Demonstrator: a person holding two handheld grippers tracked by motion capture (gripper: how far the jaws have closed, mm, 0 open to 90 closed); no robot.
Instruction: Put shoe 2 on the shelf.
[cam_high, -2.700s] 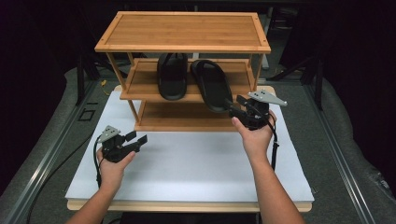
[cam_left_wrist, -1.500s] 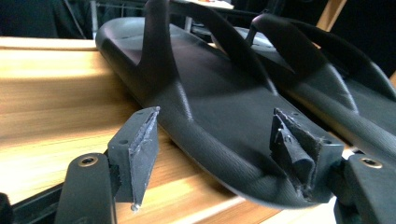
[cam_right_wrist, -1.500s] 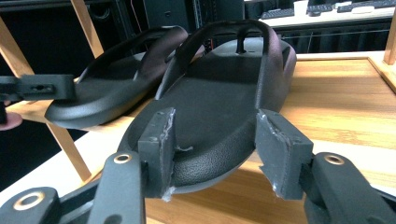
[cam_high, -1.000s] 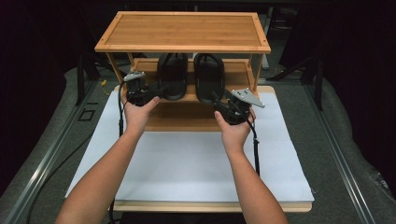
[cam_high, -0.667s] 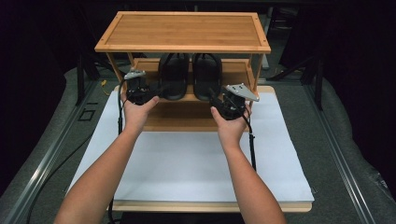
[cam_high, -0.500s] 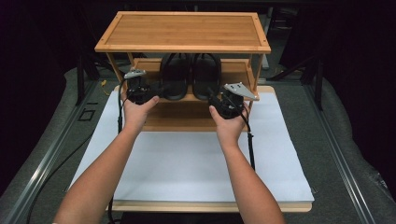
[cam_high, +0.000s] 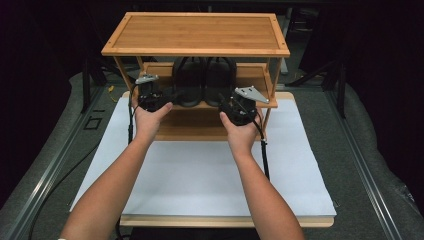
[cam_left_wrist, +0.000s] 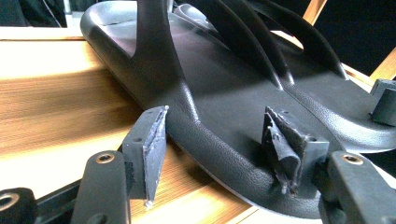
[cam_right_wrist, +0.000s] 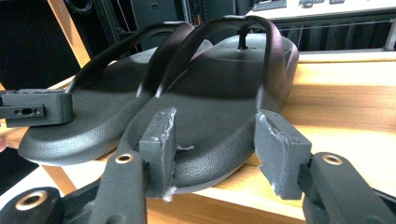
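Observation:
Two black flip-flops lie side by side on the middle shelf of a bamboo rack, heels toward me. The left sandal has its heel at my left gripper; the jaws stand open, one pad beside the sole's edge, the other over the sole. The right sandal has its heel between the jaws of my right gripper, which stand open close around it. Neither pad visibly presses on it.
The rack stands on a white mat over a wooden board. Its top shelf overhangs both grippers, and side posts flank the middle shelf. Dark grey floor and a metal rail surround the board.
The left hand rose from the mat to the left sandal's heel and has stayed there. The right sandal went from slanted to parallel with the other, and the right gripper shifted slightly left with it.

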